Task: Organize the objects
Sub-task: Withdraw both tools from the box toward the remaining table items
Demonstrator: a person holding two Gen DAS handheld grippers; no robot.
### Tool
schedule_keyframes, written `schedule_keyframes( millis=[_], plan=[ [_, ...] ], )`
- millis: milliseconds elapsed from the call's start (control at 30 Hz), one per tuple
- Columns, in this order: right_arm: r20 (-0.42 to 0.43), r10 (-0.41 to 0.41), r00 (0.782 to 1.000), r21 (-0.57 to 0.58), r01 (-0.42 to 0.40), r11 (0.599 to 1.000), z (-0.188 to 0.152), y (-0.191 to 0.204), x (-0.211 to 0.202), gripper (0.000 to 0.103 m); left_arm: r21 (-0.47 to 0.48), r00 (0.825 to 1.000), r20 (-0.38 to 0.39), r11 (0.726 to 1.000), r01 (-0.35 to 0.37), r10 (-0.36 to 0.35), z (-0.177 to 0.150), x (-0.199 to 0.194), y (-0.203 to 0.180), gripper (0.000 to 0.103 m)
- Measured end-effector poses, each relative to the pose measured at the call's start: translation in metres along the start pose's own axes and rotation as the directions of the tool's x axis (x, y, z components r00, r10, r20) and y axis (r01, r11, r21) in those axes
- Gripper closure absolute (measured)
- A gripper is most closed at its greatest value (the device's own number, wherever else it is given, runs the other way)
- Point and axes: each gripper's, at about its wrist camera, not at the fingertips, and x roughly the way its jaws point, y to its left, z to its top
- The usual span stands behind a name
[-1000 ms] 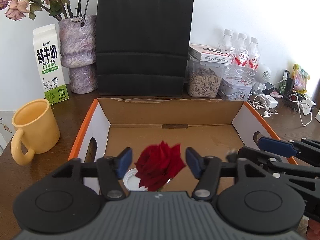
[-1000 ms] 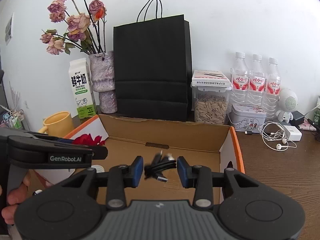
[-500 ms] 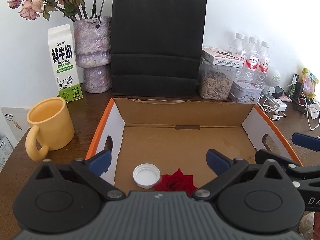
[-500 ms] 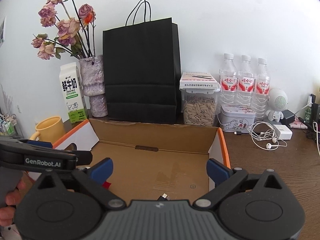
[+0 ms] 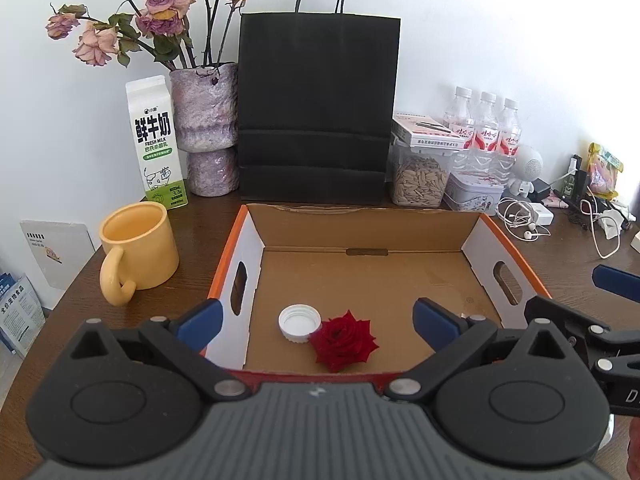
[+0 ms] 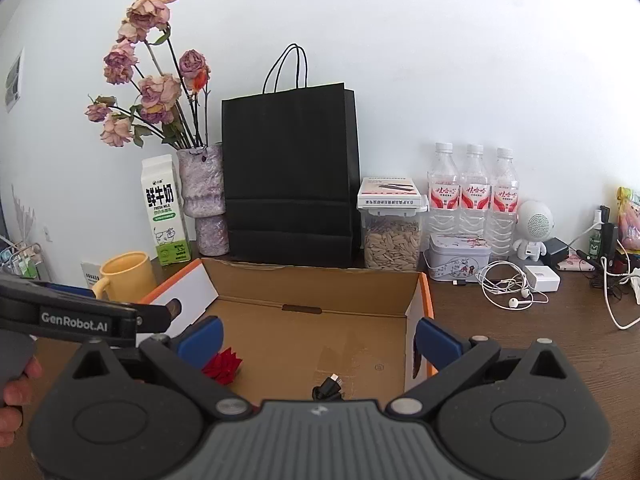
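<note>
Left tongs (image 5: 316, 322): jaws spread wide and empty, held above the near edge of the cardboard box (image 5: 372, 226). A second before, they had pinched the red rose between the blue pads.
Red rose (image 5: 344, 340): lay on the box floor near the near wall, left of centre, touching or just beside the white bottle cap (image 5: 300, 323) on its left.
Right tongs (image 6: 318, 340): likewise wide and holding nothing, above the near right part of the box. A second before, they had carried a small coiled black cable.
Black cable (image 6: 328, 390): rested on the box floor at the near edge, right of the rose and apart from it; only its plug end showed above the tool body.
What changed: both items had gone from the pads to the box floor, and both tools had opened and lifted back.
Meaning for the task: two drops looked complete; three things now sat in the box.
Likely next: fetching more loose items, perhaps the earphones (image 6: 508, 288) or the yellow mug (image 5: 136, 252) on the counter (image 5: 192, 240); which one cannot be told.
</note>
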Motion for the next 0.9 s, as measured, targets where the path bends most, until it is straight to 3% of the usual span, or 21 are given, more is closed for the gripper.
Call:
schedule_keyframes(
  millis=[467,900],
  plan=[
    [0.003,-0.009,1.000,-0.015,0.009,1.000,-0.034,-0.005,-0.085,0.000,-0.021,1.000,-0.014,1.000,-0.018,0.018,-0.048,-0.068,0.001,0.000],
    [-0.055,0.002,0.998,-0.023,-0.004,1.000,-0.078,-0.005,-0.121,0.000,-0.027,0.997,-0.080,0.999,-0.024,0.021,-0.103,-0.096,0.008,0.000]
  ],
)
